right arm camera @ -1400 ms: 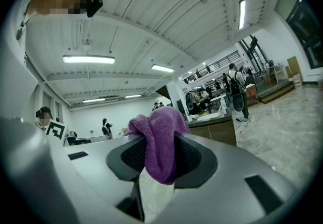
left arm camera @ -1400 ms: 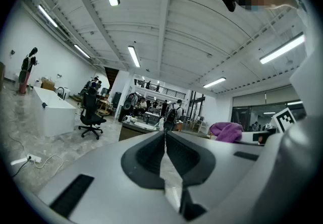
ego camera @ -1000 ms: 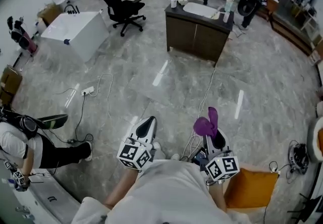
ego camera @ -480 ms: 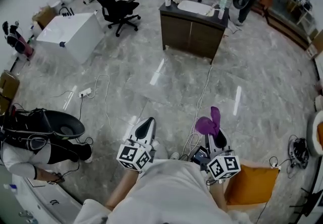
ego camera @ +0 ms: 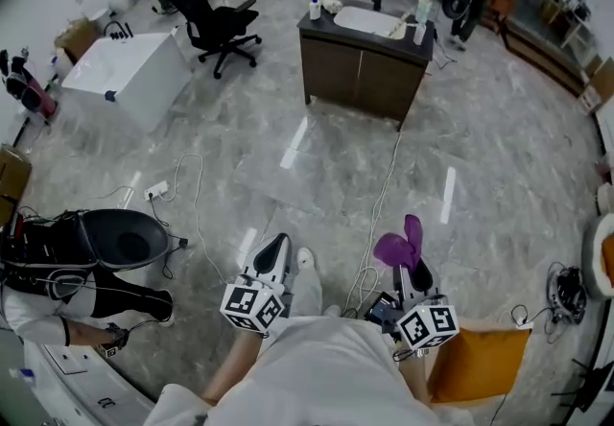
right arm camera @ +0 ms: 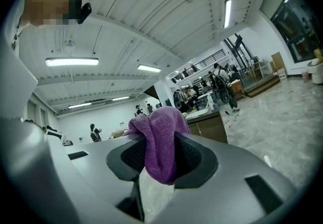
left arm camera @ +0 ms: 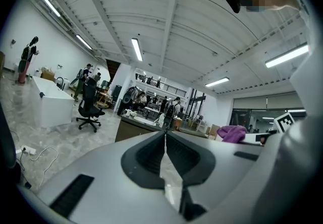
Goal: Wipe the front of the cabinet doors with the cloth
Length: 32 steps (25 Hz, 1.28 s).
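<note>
Since a second ago the dark cabinet (ego camera: 357,77) has slid a little lower and leftward in the head view, as the person walks toward it over the glossy grey stone floor (ego camera: 288,155). It stands well apart, straight ahead, its flat brown doors turned toward the person, somewhat nearer the right side. The right gripper (ego camera: 415,271) pinches a soft, fuzzy purple cloth (ego camera: 397,244), which bunches above the jaws and droops between them. The left gripper (ego camera: 274,247) is pressed together on nothing. The right side looks better placed to wipe, once the doors come within reach.
</note>
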Motion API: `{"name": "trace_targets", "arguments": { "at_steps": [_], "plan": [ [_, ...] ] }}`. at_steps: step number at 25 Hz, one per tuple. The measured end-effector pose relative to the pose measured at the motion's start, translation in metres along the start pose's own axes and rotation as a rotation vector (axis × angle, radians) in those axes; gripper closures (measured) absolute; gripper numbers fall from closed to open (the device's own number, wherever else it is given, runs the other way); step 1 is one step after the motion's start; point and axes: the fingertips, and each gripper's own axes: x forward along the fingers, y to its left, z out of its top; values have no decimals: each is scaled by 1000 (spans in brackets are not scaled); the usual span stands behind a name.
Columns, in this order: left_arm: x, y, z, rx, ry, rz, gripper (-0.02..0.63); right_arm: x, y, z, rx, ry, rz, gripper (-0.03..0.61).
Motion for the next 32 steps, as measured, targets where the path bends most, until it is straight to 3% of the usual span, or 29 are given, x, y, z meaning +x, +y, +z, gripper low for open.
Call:
{"name": "trace_targets", "arguments": {
  "at_steps": [8, 14, 18, 23, 27, 32],
  "plan": [
    [107, 37, 26, -27, 8, -79, 597, 96, -28, 27, -41, 34, -64, 443],
    [190, 73, 42, -31, 17, -158, 597, 176, -44, 54, -80, 1, -116, 443],
    [217, 86, 54, 3, 31, -223, 597, 212, -52, 57, -62, -9, -170, 443],
    [244, 115, 63, -22, 33, -225, 597, 245, -54, 59, -56, -9, -193, 443],
    [262, 118, 60, -34, 65, -240, 597, 251, -63, 61, -42, -7, -232, 443],
    [286, 112, 61, 18, 80, -282, 597, 262, -90, 52, -6, 22, -289, 443]
  ]
}}
